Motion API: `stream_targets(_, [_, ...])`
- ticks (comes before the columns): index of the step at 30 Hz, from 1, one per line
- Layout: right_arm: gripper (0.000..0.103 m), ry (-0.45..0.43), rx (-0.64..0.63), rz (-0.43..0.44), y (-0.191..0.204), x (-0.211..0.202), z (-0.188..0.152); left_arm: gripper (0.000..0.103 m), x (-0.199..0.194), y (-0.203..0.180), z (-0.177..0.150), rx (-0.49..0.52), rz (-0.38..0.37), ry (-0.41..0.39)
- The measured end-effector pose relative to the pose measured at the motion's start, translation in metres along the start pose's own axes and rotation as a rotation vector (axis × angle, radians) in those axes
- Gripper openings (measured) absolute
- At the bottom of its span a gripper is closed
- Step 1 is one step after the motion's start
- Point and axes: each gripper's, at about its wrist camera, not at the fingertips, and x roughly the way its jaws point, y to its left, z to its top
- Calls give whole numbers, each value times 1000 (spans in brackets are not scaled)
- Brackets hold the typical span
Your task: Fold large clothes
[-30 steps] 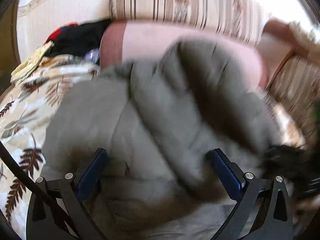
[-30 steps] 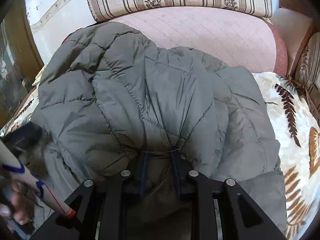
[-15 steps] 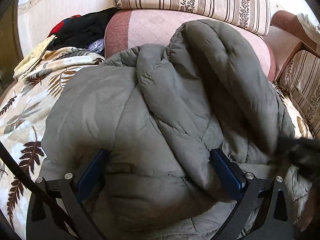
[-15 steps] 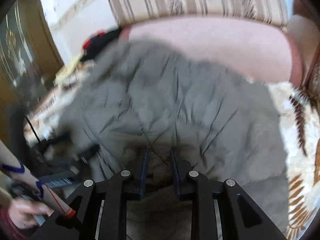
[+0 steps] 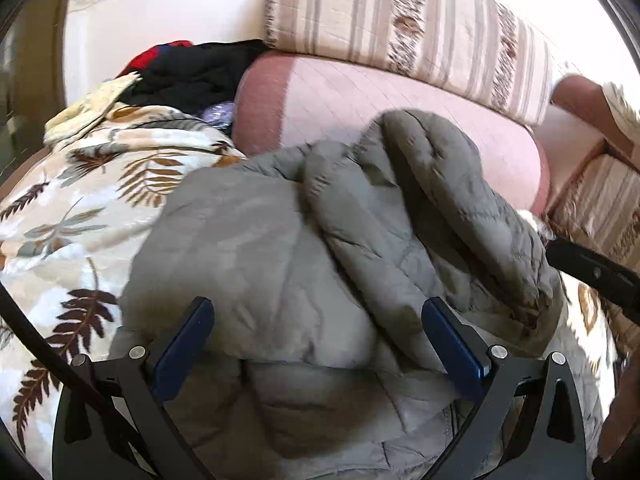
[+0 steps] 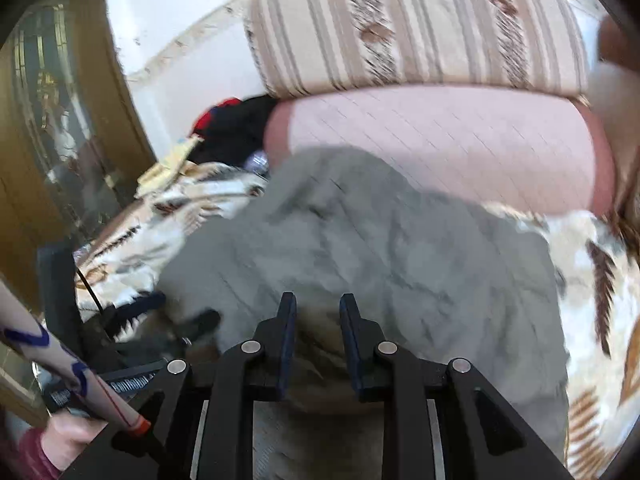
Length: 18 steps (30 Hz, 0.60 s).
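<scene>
From the left wrist we see our left claw (image 5: 318,326) spread wide, its blue pads on either side of a bulge of the grey-green quilted jacket (image 5: 280,248) but not pinching it. The jacket lies bunched on the leaf-print blanket (image 5: 76,208), one padded fold reaching toward the pink sofa seat (image 5: 360,100); dark clothes (image 5: 192,68) sit piled at the back.

From the right wrist, blurred, our right claw (image 6: 318,330) stands nearly clenched with jacket fabric between its pads, apparently gripping a fold. We judge we are mid-fold, raising one edge. Next we need the left claw to take a matching edge so the fold lands flat.
</scene>
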Motion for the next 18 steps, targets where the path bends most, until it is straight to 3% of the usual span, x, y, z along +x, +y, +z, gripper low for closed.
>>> stream_targets(4, [24, 61, -41, -11, 17, 37, 5, 103, 3, 14, 4, -44, 16, 4])
stream_targets(7, [25, 249, -80, -77, 19, 91, -22, 103, 13, 14, 0, -24, 20, 48])
stream_targets(8, [25, 253, -116, -95, 22, 98, -32, 103, 16, 11, -3, -7, 33, 64])
stream_targets(11, [25, 208, -147, -112, 28, 87, -30, 103, 26, 4, -8, 53, 84, 91])
stream_targets(14, [25, 127, -90, -43, 21, 52, -14, 103, 25, 2, -9, 62, 83, 87])
stream_targets(18, [25, 29, -51, -75, -3, 12, 3, 103, 7, 4, -1, 37, 79, 18])
